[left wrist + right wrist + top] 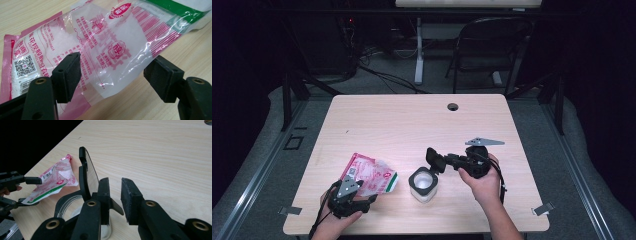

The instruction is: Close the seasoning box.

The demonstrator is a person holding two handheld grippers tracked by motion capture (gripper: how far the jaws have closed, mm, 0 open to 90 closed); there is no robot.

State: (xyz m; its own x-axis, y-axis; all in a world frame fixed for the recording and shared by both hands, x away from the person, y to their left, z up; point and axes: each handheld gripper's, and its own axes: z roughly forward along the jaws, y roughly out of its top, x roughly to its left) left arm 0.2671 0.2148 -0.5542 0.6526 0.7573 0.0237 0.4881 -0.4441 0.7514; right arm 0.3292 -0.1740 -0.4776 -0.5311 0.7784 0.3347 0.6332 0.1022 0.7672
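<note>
From above, the wooden table (377, 120) carries a pink, white and green plastic bag of white crystals (371, 178) near its front left, and just to the right of it a clear jar with a black rim (423, 184) with its hinged black lid (432, 159) flipped up. The left gripper (362, 200) lies low at the bag's near edge, while the right gripper (447, 161) reaches in level from the right towards the raised lid; a grey three-cornered plate (484, 141) sits behind it. Along the left gripper's own jaws, the bag (100, 47) lies on the wood with one pad over its printed film and the other out over bare table, spread wide and pressing nothing. Along the right gripper's jaws, the lid (86, 172) stands upright at the left pad and its small tab (115, 206) pokes into the gap, yet daylight shows between the pads, so they are released; the jar's mouth (67, 206) sits below, and the bag (56, 181) lies farther left beside the other gripper (18, 192).
</note>
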